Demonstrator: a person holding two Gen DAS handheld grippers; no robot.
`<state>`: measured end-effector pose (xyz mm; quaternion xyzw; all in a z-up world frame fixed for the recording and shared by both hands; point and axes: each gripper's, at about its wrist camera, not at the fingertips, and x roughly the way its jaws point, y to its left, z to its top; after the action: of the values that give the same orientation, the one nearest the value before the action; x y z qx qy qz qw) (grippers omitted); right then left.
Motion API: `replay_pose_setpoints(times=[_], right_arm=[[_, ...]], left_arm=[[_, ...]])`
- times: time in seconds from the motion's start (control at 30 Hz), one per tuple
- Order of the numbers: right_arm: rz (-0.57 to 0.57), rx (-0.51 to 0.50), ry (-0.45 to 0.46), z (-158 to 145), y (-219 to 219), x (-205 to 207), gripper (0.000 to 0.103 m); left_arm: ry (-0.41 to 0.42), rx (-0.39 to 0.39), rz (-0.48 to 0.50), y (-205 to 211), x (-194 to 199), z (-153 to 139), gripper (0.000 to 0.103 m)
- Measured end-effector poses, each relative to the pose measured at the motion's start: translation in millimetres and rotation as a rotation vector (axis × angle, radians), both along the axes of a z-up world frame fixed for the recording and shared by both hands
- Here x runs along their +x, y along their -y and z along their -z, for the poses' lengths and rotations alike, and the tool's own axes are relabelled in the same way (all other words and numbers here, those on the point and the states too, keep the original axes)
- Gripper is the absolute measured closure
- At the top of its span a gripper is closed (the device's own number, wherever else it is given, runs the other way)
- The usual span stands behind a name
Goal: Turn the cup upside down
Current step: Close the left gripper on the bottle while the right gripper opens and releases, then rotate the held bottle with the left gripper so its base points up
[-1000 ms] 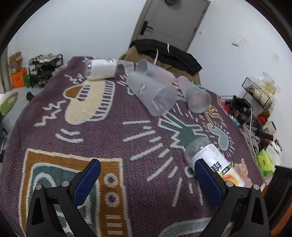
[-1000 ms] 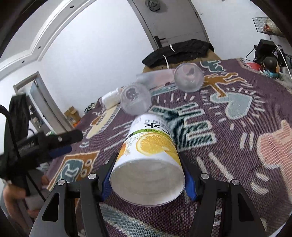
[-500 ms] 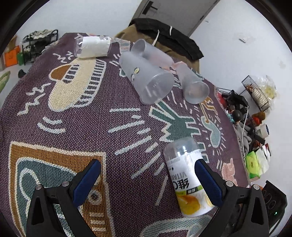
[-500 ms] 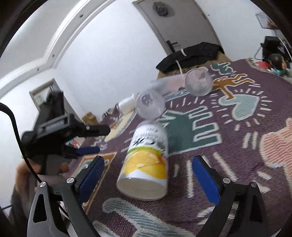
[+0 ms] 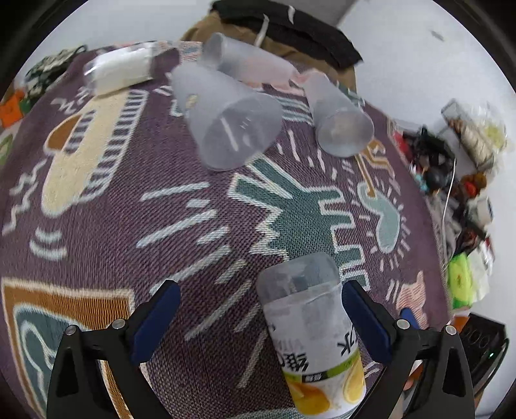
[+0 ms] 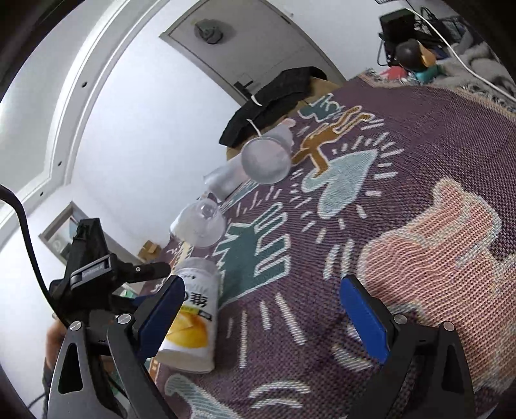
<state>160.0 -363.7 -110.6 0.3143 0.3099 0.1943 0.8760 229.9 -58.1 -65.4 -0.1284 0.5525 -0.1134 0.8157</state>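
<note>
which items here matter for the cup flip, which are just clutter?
Job:
- orange-label cup, standing mouth-down on the blanket
- left hand-held gripper, open, cup between its fingers, no contact visible
- right hand-held gripper, open, empty

Clutter:
- three frosted cups lying on their sides
- white-label bottle, lying down
- black garment beyond the blanket

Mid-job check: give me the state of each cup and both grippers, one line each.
Lemon-label cup: standing on the blanket, clear closed end up, released.
Big frosted cup: lying on its side, open end toward the left camera.
Smaller frosted cup: lying on its side.
Far frosted cup: lying on its side.
White-label cup: lying on its side.
Left gripper: open, cup between its fingers.
Right gripper: open, empty.
</note>
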Motion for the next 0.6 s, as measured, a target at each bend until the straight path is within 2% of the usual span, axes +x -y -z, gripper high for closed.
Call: replay_pose_setpoints(times=[0.17,0.27,0.37,0.47,0.53,0.6], right_arm=[[0.001,-0.006,0.006,0,1,1,0.006],[0.003,-0.009,0.008,0,1,2,0.006],[0.003,-0.012,0.005,1,1,4,0.006],[0.005,-0.016,0.006,1,2,3,0.006],[0.023,-0.022,0.007,1,3,3,0.006],[0.031,-0.034,0.011,0,3,3,0.006]], left_arm=[[-0.037,0.034,0.071,20,16,-2,0.003],[-0.068,0.06,0.073,29,23,6,0.003],[-0.111,0.052,0.081,36,27,17,0.003],[-0.167,0.022,0.093,43,30,28,0.014],[-0.191,0.004,0.089,45,32,33,0.015],[-0.178,0.016,0.088,48,33,32,0.017]])
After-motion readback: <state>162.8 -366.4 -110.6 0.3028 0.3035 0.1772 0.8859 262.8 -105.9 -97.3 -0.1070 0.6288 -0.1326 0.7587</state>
